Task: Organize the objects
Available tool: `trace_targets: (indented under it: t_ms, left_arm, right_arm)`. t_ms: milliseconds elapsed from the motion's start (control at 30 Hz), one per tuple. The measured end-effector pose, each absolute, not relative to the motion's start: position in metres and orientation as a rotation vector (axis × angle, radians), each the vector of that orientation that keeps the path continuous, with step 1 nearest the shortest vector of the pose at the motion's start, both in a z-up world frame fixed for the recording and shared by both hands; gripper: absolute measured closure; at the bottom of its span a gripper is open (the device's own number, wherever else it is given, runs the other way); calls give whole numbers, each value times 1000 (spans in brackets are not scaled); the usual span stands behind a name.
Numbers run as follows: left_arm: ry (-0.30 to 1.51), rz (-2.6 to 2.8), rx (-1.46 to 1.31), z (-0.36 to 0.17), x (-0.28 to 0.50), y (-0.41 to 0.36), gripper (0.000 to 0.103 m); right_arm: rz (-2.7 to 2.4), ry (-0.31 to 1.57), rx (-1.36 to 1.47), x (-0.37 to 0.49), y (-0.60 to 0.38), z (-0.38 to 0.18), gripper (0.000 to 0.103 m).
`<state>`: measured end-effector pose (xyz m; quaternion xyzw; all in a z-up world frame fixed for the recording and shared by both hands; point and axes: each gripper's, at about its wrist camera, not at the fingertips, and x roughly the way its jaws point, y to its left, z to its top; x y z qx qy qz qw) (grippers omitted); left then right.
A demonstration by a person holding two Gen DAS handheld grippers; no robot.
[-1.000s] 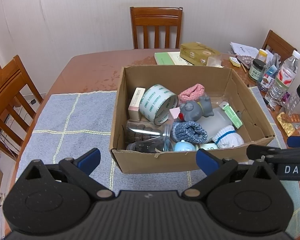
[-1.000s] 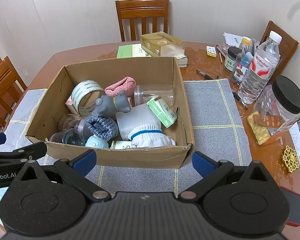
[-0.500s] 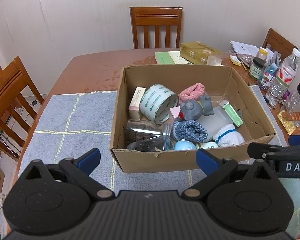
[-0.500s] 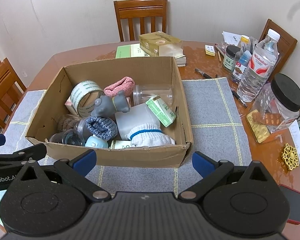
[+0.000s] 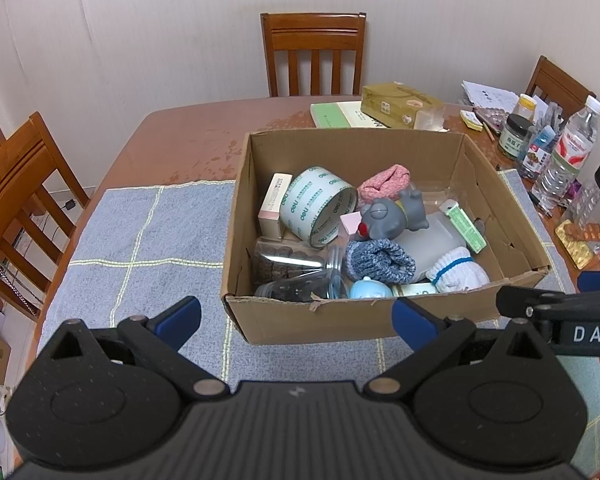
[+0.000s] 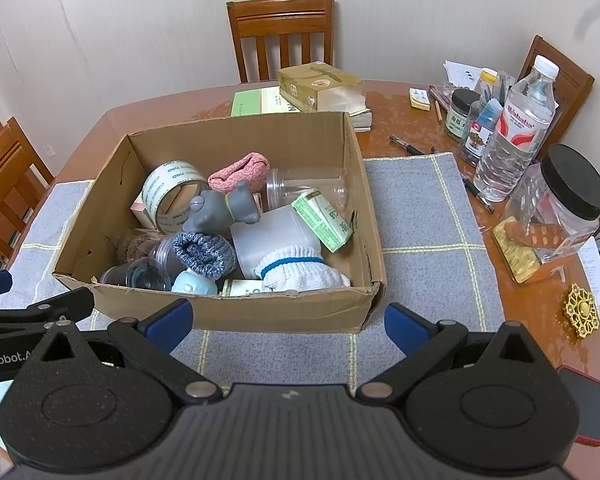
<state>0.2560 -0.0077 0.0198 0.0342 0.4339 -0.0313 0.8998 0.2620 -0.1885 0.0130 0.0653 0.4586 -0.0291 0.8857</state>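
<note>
An open cardboard box (image 5: pixel 320 320) (image 6: pixel 260 312) stands on a grey checked cloth (image 5: pixel 148 236). It holds a tape roll (image 5: pixel 318 206), a grey toy mouse (image 5: pixel 392 216), a pink sock (image 5: pixel 384 178), a blue-grey sock (image 5: pixel 380 260), a white sock (image 6: pixel 300 268), a green carton (image 6: pixel 324 220), clear jars (image 5: pixel 296 276) and a small light-blue toy (image 6: pixel 194 282). My left gripper (image 5: pixel 296 320) is open and empty in front of the box's near wall. My right gripper (image 6: pixel 286 322) is open and empty beside it, also before the near wall.
A water bottle (image 6: pixel 516 128), small jars (image 6: pixel 462 114), a clear black-lidded canister (image 6: pixel 556 208), pill packs and pens crowd the table's right side. A tan box (image 6: pixel 320 84) on books lies behind the cardboard box. Wooden chairs (image 5: pixel 314 54) surround the table.
Both views have shifted slightly, with the box a little further off. Both grippers stay open and nothing in the box has moved.
</note>
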Motion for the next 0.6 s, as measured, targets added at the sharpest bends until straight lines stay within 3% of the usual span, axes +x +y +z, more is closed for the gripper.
trace_targets:
  t_ms: [600]
  left_arm:
    - [910,-60,74,19,257,-7,2]
  right_arm:
    - [-63,965,144,263,-185,11,0]
